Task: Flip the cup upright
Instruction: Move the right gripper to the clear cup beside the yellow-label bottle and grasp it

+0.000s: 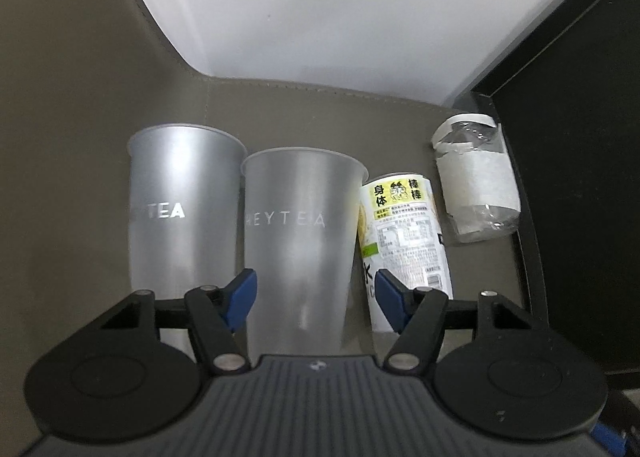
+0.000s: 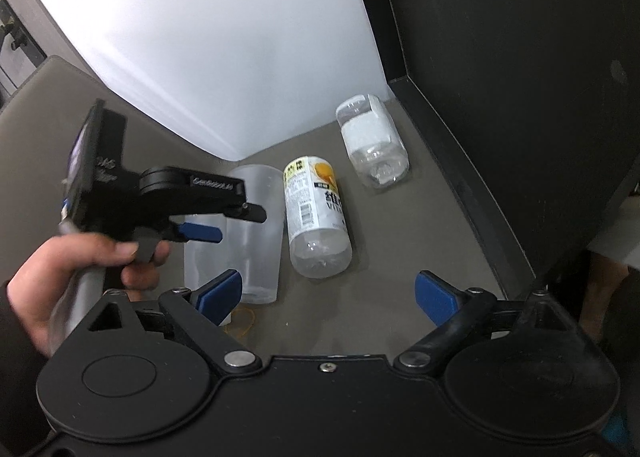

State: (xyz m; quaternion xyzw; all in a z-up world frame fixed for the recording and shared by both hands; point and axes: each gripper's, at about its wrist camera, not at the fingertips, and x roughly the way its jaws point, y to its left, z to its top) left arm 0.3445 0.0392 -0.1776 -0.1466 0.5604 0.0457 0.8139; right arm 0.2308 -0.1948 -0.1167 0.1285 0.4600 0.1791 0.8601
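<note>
Two frosted HEYTEA plastic cups lie on their sides on a grey-brown mat. In the left wrist view the nearer cup [image 1: 298, 245] lies between my left gripper's [image 1: 314, 297] blue pads, its rim pointing away; the pads stand beside the cup with small gaps. The second cup [image 1: 182, 209] lies to its left. In the right wrist view the left gripper [image 2: 200, 233] hovers over the cups [image 2: 252, 233]. My right gripper [image 2: 328, 295] is open and empty above bare mat, to the right of the cups.
A labelled bottle [image 1: 404, 241] lies right of the cups, also seen in the right wrist view [image 2: 316, 213]. A clear bottle with a white label [image 1: 476, 181] lies by the dark wall [image 1: 580, 177]. A rubber band [image 2: 242, 321] lies on the mat. A white wall is behind.
</note>
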